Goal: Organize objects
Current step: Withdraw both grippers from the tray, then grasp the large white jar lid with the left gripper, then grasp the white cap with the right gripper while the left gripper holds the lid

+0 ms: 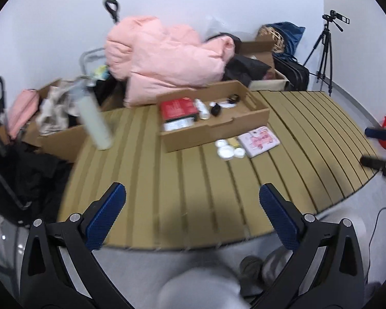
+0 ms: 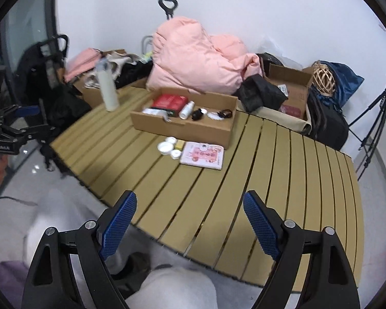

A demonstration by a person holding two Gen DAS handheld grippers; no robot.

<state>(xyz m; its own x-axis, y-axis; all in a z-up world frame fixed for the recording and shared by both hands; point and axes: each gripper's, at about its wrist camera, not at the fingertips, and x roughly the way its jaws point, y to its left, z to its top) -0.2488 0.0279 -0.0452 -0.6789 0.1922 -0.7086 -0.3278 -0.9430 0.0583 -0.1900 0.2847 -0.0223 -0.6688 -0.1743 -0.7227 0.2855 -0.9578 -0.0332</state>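
Note:
An open cardboard box point(image 1: 218, 128) point(image 2: 193, 128) sits on the slatted table point(image 1: 180, 180) point(image 2: 244, 180); it holds a red box point(image 1: 177, 108) point(image 2: 169, 101), a small white bottle point(image 2: 187, 110) and small dark items. In front of it lie white round jars point(image 1: 226, 150) point(image 2: 167, 146) and a pink booklet point(image 1: 260, 140) point(image 2: 203, 154). A tall white bottle point(image 1: 94, 121) point(image 2: 106, 90) stands at the table's far left. My left gripper point(image 1: 191, 213) and right gripper point(image 2: 190, 221) are both open and empty, held above the table's near edge.
A pink duvet point(image 1: 164, 59) point(image 2: 200, 61), cardboard boxes of clothes point(image 1: 56, 128) point(image 2: 290, 90), black bags and a wicker ball point(image 2: 323, 79) crowd the far side. A tripod point(image 1: 326, 51) point(image 2: 375, 118) stands at the right. The person's grey-trousered knees point(image 2: 172, 288) are below.

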